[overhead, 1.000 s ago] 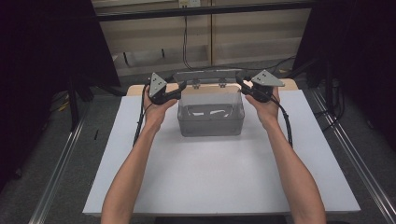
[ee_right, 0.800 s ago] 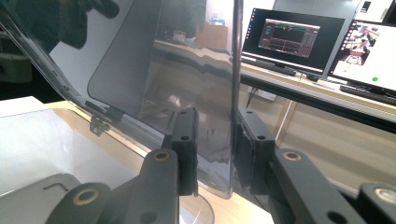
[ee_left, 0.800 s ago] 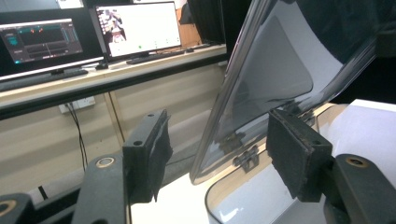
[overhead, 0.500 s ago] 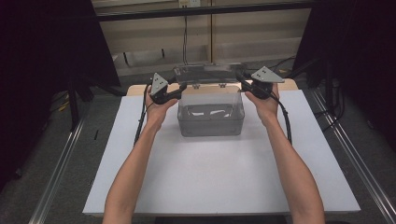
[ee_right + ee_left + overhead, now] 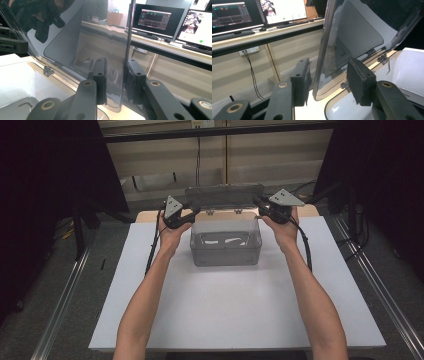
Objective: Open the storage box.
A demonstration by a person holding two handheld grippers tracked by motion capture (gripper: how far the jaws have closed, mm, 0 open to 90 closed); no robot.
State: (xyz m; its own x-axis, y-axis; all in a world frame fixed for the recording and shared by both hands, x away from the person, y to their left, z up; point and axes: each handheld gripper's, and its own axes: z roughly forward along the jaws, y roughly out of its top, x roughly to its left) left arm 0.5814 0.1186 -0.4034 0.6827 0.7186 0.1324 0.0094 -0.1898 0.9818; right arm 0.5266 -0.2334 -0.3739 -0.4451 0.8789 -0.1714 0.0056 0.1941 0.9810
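High view looks down on one clear plastic box [image 5: 226,242] standing near the far edge of the white table [image 5: 240,315], midway between its side edges, with its hinged lid [image 5: 225,196] raised upright behind it. One gripper takes each end of that lid. The left gripper [image 5: 186,215] straddles the lid's left edge; its jaws have just been closing, and in the left gripper view [image 5: 329,80] daylight remains between each pad and the clear panel [image 5: 352,37], so they stand partly spread around it without pressing. The right gripper [image 5: 262,206] is at the lid's right edge, and in the right gripper view [image 5: 117,82] its two pads sit tight against both faces of the panel [image 5: 105,45], pinching it. Pale shapes lie in the box, too blurred through the plastic to name. Both forearms enter from the near edge, one hand on each gripper. Two monitors [image 5: 254,12] glow on a bench beyond the table.
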